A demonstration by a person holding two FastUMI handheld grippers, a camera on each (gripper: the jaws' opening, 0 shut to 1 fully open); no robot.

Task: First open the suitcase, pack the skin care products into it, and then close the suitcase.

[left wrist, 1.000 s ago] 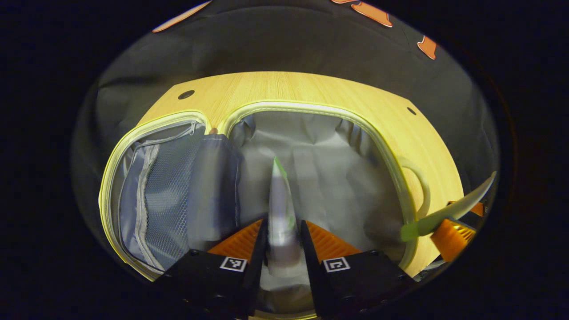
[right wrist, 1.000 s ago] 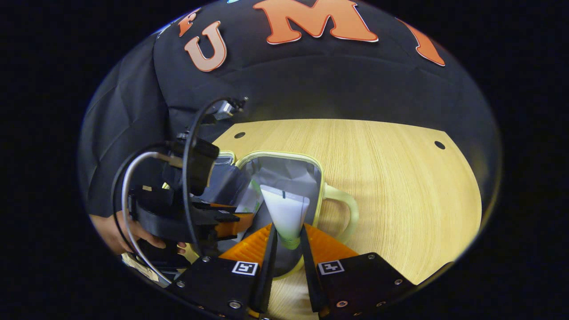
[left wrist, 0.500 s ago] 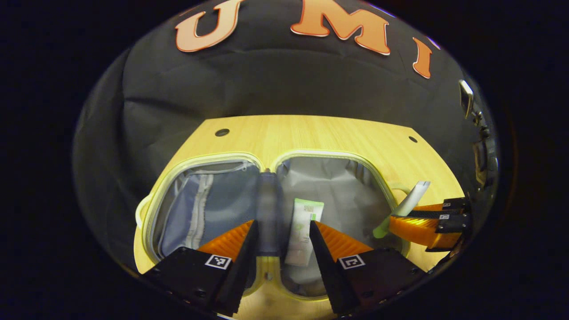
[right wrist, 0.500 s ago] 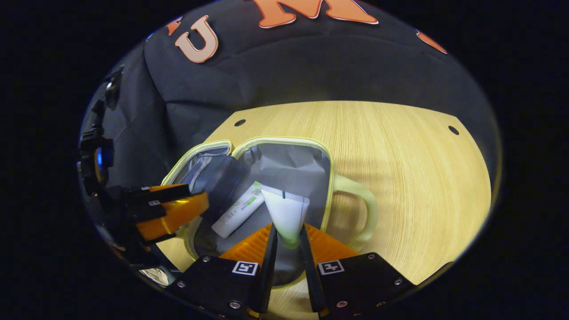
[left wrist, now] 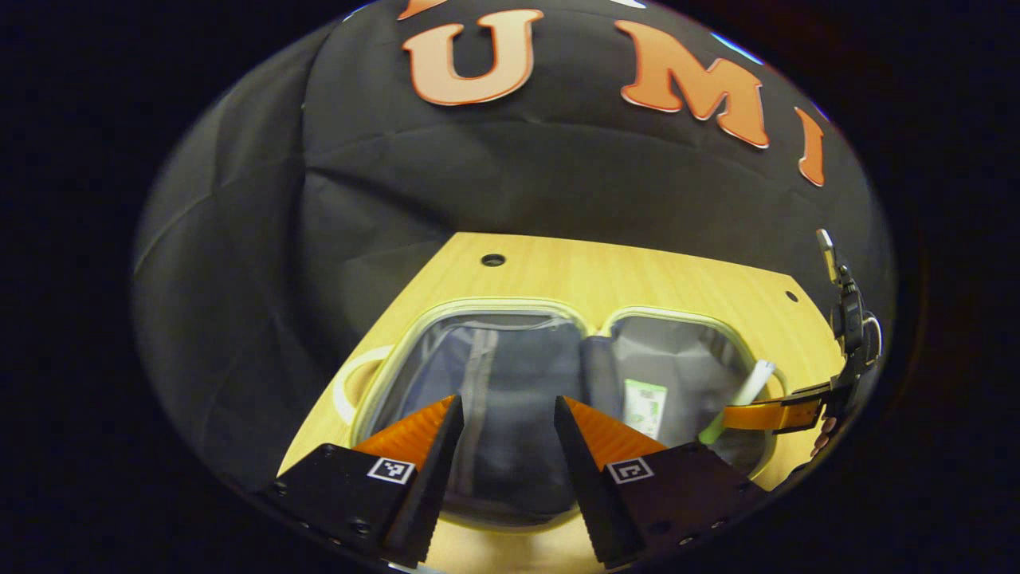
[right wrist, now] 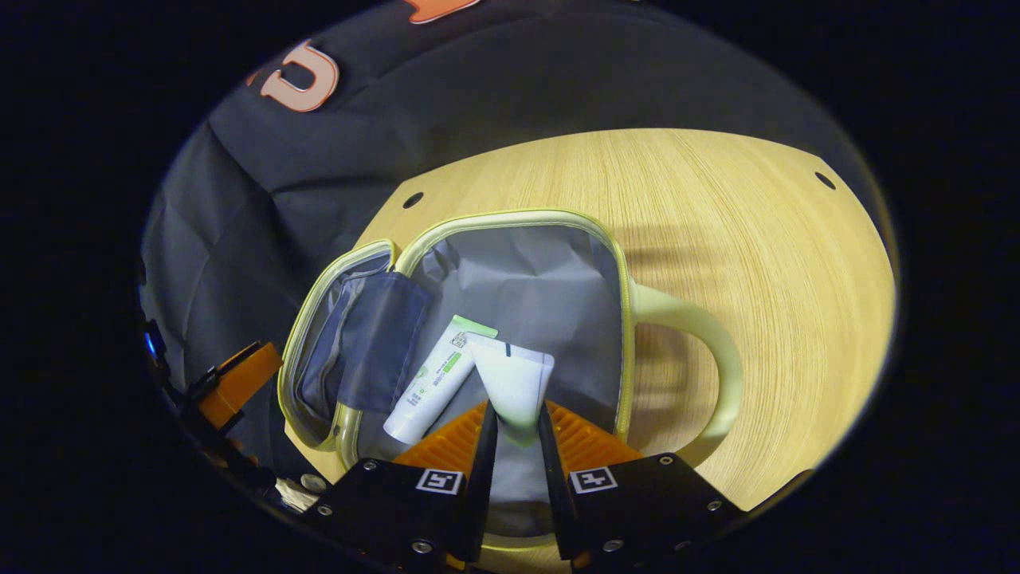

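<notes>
The small suitcase (right wrist: 510,217) lies open on the wooden table (right wrist: 757,239), its grey lining showing in both halves. A white tube with a green band (right wrist: 434,383) lies flat in the half that has the pale handle (right wrist: 701,335). My right gripper (right wrist: 514,414) hovers over that half, shut on a second white tube (right wrist: 514,387) by its green cap end. My left gripper (left wrist: 506,406) hangs open and bare above the mesh-pocket half (left wrist: 486,375). In the left gripper view the lying tube (left wrist: 644,406) and the held tube (left wrist: 745,395) sit at the right.
A grey divider flap (right wrist: 378,335) hangs over the hinge between the two halves. Bare tabletop spreads to the right of the handle. The black cloth wall stands close behind the table. A fingertip of a hand (left wrist: 821,438) shows behind the right gripper.
My left gripper has let go of its tube, which now lies in the handle-side half, and has drawn back and leftward. The right gripper has moved closer over the suitcase with its tube.
</notes>
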